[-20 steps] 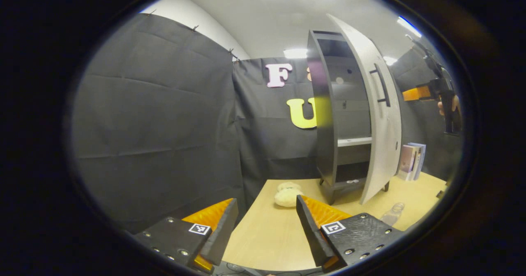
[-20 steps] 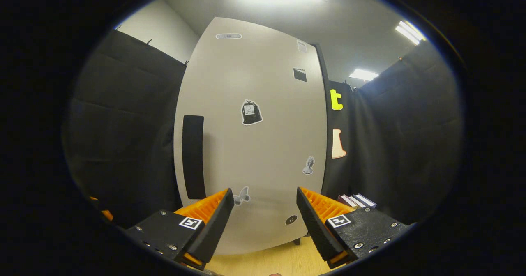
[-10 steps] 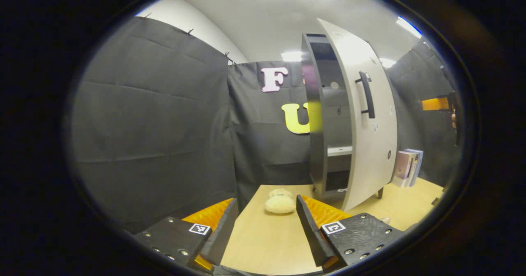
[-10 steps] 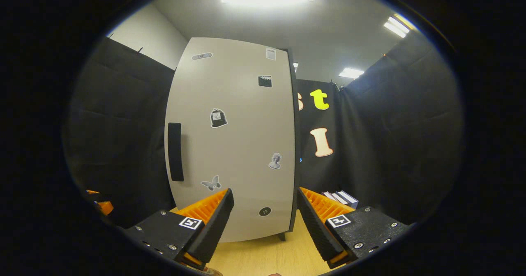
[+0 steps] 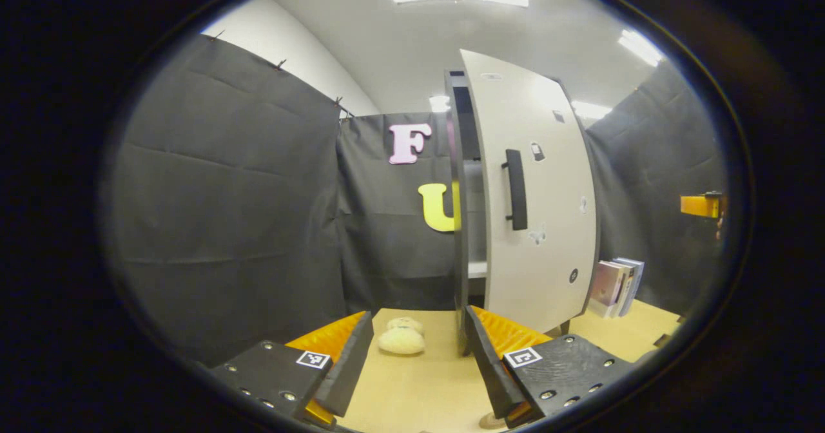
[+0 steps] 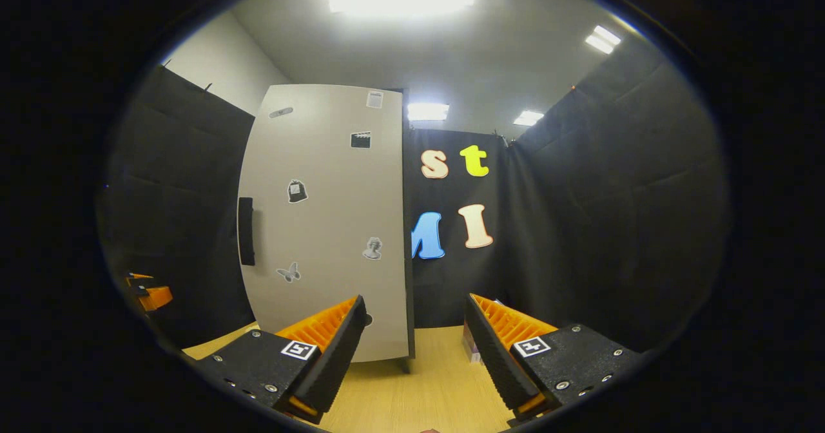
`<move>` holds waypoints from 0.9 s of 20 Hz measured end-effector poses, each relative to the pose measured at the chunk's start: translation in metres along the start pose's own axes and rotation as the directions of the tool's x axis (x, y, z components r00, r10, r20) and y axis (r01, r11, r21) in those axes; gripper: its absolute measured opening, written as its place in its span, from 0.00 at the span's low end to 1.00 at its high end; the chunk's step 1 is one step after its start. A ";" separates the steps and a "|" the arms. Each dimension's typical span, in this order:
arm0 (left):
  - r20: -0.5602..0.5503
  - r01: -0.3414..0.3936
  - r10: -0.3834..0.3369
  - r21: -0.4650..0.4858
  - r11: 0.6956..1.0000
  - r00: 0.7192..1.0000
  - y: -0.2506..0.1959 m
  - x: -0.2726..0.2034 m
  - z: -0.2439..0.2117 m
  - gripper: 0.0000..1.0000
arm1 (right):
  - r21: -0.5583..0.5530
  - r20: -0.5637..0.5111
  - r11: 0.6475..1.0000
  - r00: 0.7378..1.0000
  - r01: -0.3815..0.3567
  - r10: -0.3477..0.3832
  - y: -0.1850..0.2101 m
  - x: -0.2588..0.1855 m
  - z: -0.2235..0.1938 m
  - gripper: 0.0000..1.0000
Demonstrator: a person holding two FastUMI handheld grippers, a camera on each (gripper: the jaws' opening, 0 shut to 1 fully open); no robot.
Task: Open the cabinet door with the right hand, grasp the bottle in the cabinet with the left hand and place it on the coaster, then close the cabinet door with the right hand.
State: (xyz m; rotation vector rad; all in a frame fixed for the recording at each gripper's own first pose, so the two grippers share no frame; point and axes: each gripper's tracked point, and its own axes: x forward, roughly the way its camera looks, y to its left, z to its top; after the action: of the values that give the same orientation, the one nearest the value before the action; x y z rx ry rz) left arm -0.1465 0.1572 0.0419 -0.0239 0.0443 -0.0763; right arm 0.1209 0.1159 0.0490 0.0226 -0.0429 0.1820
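— Cabinet door [image 5: 535, 194], centre right in the left gripper view, stands a crack ajar; bottle can't be made out.
— Right tool [image 6: 412, 343] hangs spread, empty, apart from it. I'd press flat near the handle [image 6: 245, 230].
— Left tool [image 5: 419, 356] spread too.

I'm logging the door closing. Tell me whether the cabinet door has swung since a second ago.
Yes. In the left gripper view the cabinet door has swung toward the cabinet frame, leaving a narrow gap where shelves showed before.
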 end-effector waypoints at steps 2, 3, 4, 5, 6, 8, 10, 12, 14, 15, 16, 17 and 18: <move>0.000 0.010 -0.010 -0.004 1.000 1.000 -0.014 -0.001 0.003 0.87 | 0.003 0.000 1.000 1.000 0.012 -0.012 -0.013 -0.007 -0.005 0.94; -0.004 0.013 -0.013 -0.008 1.000 1.000 -0.021 -0.001 0.003 0.77 | 0.001 -0.005 1.000 1.000 0.018 -0.018 -0.018 -0.010 -0.009 0.94; -0.008 0.016 -0.016 -0.014 1.000 1.000 -0.027 -0.001 0.003 0.87 | -0.003 -0.013 1.000 1.000 0.021 -0.021 -0.024 -0.013 -0.014 0.94; -0.010 0.018 -0.018 -0.020 1.000 1.000 -0.031 -0.001 0.003 0.87 | -0.008 -0.020 1.000 0.999 0.026 -0.026 -0.029 -0.014 -0.018 0.94; -0.005 0.018 -0.018 -0.022 1.000 1.000 -0.035 0.000 0.005 0.87 | -0.011 -0.023 0.999 0.999 0.030 -0.030 -0.033 -0.016 -0.021 0.94; 0.001 0.016 -0.016 -0.017 1.000 1.000 -0.040 0.001 0.007 0.77 | -0.014 -0.028 0.999 0.999 0.034 -0.034 -0.037 -0.019 -0.025 0.95; 0.005 0.013 -0.013 -0.008 1.000 1.000 -0.043 0.001 0.009 0.87 | -0.014 -0.037 0.999 0.999 0.036 -0.036 -0.040 -0.019 -0.031 0.94; 0.005 0.011 -0.011 -0.008 1.000 1.000 -0.045 0.002 0.010 0.87 | -0.007 -0.042 0.999 0.999 0.033 -0.034 -0.038 -0.018 -0.034 0.94; 0.005 0.007 -0.007 -0.007 1.000 1.000 -0.045 0.002 0.010 0.87 | 0.001 -0.040 1.000 0.999 0.029 -0.029 -0.035 -0.017 -0.034 0.94; 0.007 0.004 -0.004 -0.006 1.000 1.000 -0.044 0.002 0.010 0.87 | 0.002 -0.038 1.000 0.999 0.026 -0.026 -0.034 -0.016 -0.034 0.94; 0.008 0.000 0.000 -0.004 1.000 1.000 -0.042 0.002 0.011 0.87 | 0.002 -0.036 1.000 0.999 0.023 -0.023 -0.033 -0.014 -0.035 0.95; 0.009 -0.003 0.003 -0.004 1.000 1.000 -0.041 0.003 0.010 0.87 | 0.002 -0.035 1.000 0.999 0.021 -0.021 -0.031 -0.014 -0.035 0.94; 0.009 -0.006 0.006 -0.006 1.000 1.000 -0.039 0.004 0.009 0.82 | 0.002 -0.036 1.000 0.999 0.019 -0.019 -0.028 -0.012 -0.036 0.95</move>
State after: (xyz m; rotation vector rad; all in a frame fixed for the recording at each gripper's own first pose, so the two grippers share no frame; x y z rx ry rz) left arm -0.1453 0.1184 0.0518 -0.0296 0.0357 -0.0704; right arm 0.1156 0.0871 0.0123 0.0220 -0.0071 0.1637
